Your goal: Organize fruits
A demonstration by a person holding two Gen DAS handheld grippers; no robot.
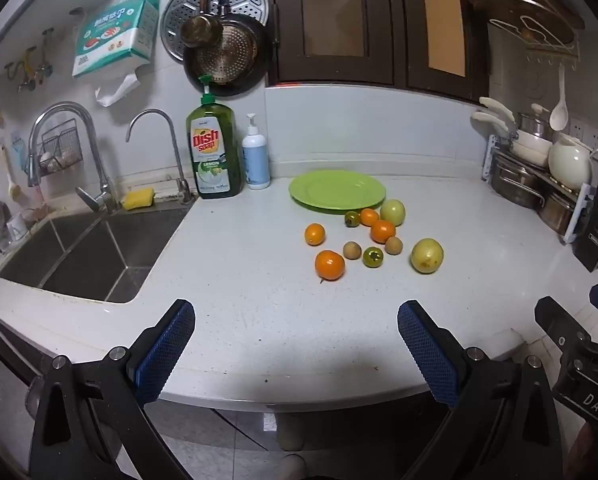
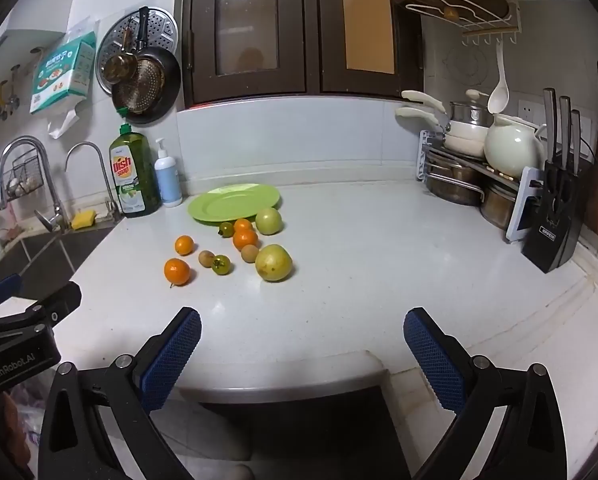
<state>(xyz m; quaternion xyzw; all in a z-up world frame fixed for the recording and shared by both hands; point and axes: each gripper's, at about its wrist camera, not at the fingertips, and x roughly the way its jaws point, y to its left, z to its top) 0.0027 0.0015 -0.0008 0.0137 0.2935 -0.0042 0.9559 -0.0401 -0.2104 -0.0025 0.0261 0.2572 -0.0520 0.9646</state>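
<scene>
— since both claws hang back at the near edge of the counter (image 1: 259,320), how should the person start?

— the left gripper (image 1: 297,344) and the right gripper (image 2: 302,350) are both spread wide and hold nothing. the fruits lie loose on the counter, just in front of the green plate (image 1: 337,190). a good first pick looks like the nearest orange (image 1: 329,265), which sits apart from the rest.

— and the big ones?

— the large yellow-green fruit (image 2: 273,263) is closest to the right claw, but a small brown fruit (image 2: 250,253) touches or nearly touches it. the person should come down with one pad on each side and close gently, so round fruit doesn't roll away.

— what's in the plate?

— nothing yet; it looks bare. the sink (image 1: 87,248) at the left looks bare too, as far as can be seen. on the rack (image 2: 451,160) at the right stand pots and a pale jug.
</scene>
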